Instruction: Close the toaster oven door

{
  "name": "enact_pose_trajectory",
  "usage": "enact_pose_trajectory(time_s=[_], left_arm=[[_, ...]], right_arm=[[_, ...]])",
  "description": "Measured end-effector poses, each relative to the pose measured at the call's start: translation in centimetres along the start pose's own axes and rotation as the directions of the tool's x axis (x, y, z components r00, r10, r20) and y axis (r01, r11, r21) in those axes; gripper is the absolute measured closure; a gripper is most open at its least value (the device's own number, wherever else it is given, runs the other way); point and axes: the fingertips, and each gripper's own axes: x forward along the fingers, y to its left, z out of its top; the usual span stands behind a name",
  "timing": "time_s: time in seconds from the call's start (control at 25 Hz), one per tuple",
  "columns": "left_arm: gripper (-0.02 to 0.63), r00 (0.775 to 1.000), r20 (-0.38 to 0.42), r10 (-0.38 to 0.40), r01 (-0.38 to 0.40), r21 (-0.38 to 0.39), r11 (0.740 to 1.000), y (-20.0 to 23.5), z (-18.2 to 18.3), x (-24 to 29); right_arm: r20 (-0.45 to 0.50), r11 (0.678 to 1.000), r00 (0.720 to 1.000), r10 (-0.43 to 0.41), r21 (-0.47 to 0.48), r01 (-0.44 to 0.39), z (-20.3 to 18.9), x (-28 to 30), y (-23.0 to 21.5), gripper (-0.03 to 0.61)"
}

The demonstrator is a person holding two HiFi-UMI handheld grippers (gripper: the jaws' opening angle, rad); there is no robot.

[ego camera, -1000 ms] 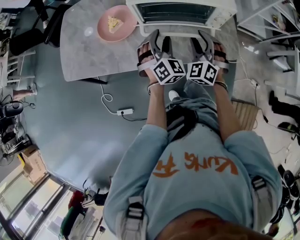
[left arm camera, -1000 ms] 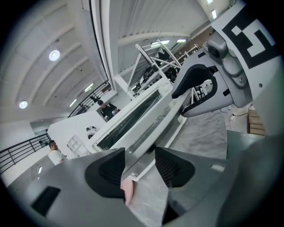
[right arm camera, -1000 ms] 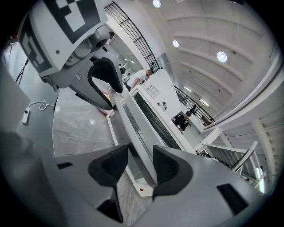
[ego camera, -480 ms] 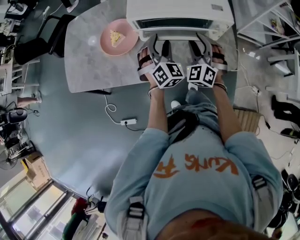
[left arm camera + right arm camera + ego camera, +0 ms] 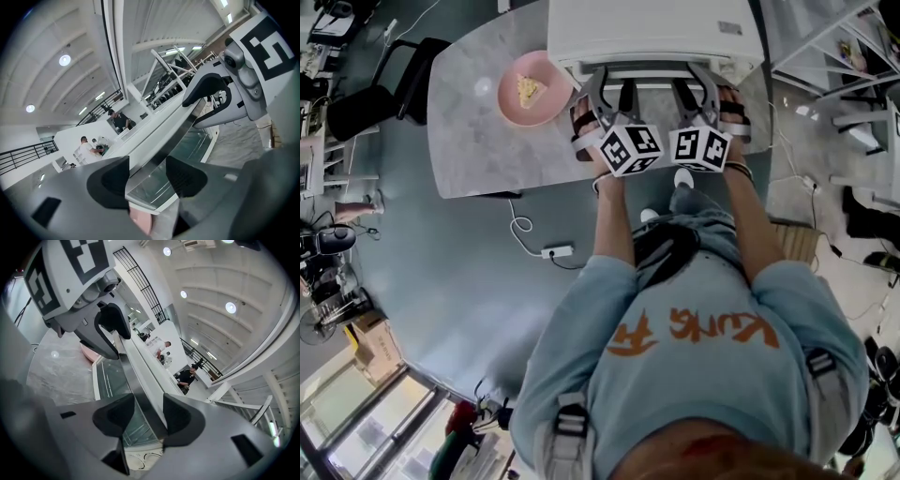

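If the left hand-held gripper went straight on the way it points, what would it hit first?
The toaster oven door. Its handle bar lies between the jaws of the left hand-held gripper, which have just been opening and don't press it. Depth is unclear, but the glass looks next.

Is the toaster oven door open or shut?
Nearly shut: the door shows only a thin strip under the toaster oven top; fully closed, cannot tell.
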Motion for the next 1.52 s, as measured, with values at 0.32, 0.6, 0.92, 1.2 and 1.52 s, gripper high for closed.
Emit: enact_pose_trajectory(time_s=[0.32, 0.6, 0.92, 1.2, 1.52], left_arm=[[0.379, 1.000, 0.012, 0.012, -0.012, -0.017, 1.000, 0.3, 0.3, 0.7], [0.377, 0.995, -0.061, -0.077, 0.077, -0.009, 0.997, 0.3, 0.2, 0.7], [0.371, 0.985, -0.028, -0.168, 0.166, -0.076, 0.983, 0.7, 1.3, -0.3], [0.379, 0.972, 0.233, -0.032, 0.123, -0.388, 0.914, 6.7, 6.6, -2.0], [0.582, 0.921, 0.364, 0.135, 0.122, -0.602, 0.789, 11.8, 11.9, -1.8]], right_arm=[[-0.003, 1.000, 1.000, 0.019, -0.010, -0.019, -0.1, 0.6, -0.4, 0.394], [0.005, 0.976, 0.984, 0.180, 0.121, -0.179, 0.4, 0.3, -0.2, 0.373], [0.179, 0.856, 0.924, 0.337, 0.350, -0.380, 2.4, -0.6, -1.4, 0.400], [0.345, 0.721, 0.917, 0.199, 0.582, -0.376, 4.1, -0.4, -6.5, 0.518], [0.427, 0.646, 0.904, -0.018, 0.695, -0.316, 6.1, 0.4, -15.5, 0.581]])
